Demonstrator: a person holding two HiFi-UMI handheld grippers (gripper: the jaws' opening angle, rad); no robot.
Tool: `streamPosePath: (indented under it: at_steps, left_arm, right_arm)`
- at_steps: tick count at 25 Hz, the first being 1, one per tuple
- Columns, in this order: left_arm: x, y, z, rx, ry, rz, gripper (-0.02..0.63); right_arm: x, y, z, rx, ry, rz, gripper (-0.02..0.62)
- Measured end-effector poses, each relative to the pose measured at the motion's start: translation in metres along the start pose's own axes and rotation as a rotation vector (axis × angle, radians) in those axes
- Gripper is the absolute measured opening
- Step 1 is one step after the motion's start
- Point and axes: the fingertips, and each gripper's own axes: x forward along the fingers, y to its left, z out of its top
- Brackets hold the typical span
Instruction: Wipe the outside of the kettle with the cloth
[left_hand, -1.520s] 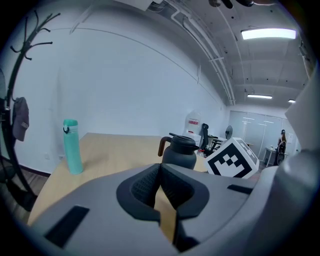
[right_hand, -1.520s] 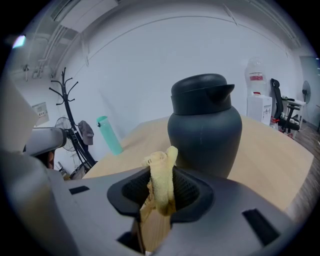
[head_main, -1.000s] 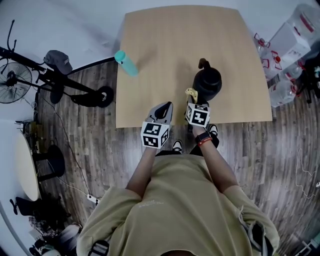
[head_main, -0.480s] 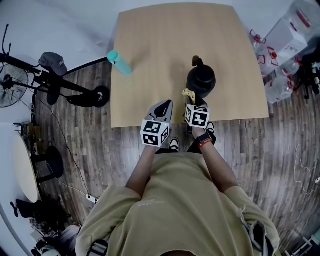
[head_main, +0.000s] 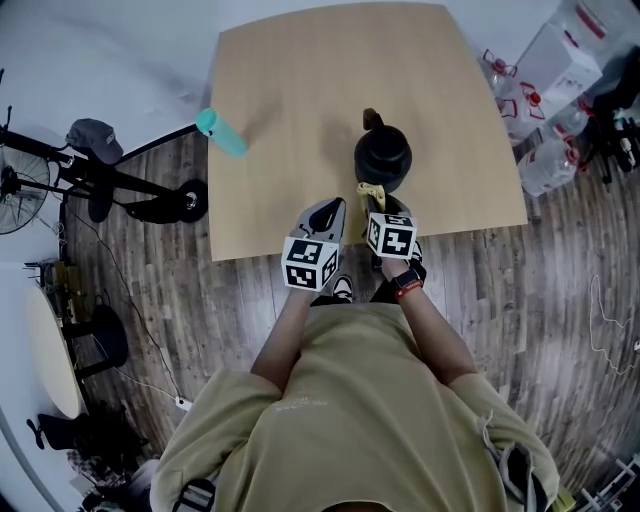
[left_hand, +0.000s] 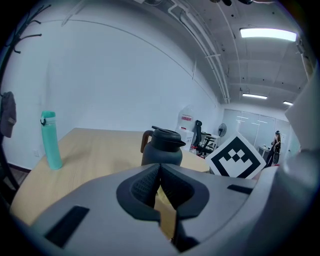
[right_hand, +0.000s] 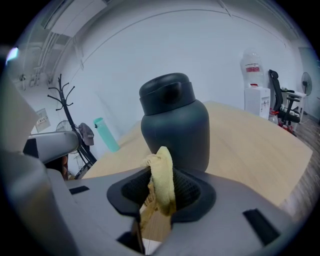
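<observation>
The right gripper (right_hand: 161, 186) jaws pinch the cloth (right_hand: 163, 172) with the kettle (right_hand: 176, 125) just ahead, the left gripper (left_hand: 159, 186) jaws are pressed together, and wiping looks unstarted.

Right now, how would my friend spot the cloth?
Find the wooden table, then the dark kettle near its front edge. On the kettle's near side, the right gripper pinches the cloth: the only soft yellow thing there.

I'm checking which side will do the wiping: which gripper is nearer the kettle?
Right. The right gripper, shut on the cloth, sits just at the kettle's near side. The left gripper is farther, off to the kettle's left by the table edge.
</observation>
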Motion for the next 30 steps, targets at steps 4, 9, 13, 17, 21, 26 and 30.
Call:
streamPosePath:
  at_steps: [4,9,13,17,21,26,30]
  left_arm:
    - [0.009,-0.014,0.002,0.008,0.002,-0.021,0.025]
    - [0.016,-0.031,0.007,0.012,-0.007,-0.036,0.025]
    - [0.022,-0.036,0.011,0.011,-0.017,-0.04,0.025]
    - [0.03,-0.043,0.013,0.008,-0.016,-0.046,0.025]
    - [0.038,-0.048,0.014,0.005,-0.019,-0.042,0.025]
    - [0.044,-0.05,0.018,-0.003,-0.023,-0.021,0.025]
    - [0.048,-0.045,0.018,-0.01,-0.02,0.002,0.025]
  right_arm:
    - [-0.009,-0.011,0.001,0.004,-0.006,-0.006,0.127]
    - [-0.024,-0.03,0.002,0.006,-0.014,-0.032,0.126]
    - [-0.031,-0.048,0.005,0.013,-0.019,-0.065,0.124]
    - [-0.035,-0.065,0.013,0.014,-0.027,-0.093,0.123]
    - [-0.034,-0.081,0.018,0.011,-0.024,-0.109,0.123]
    - [-0.027,-0.097,0.024,-0.008,-0.008,-0.109,0.123]
    - [-0.018,-0.11,0.029,-0.021,0.0,-0.126,0.123]
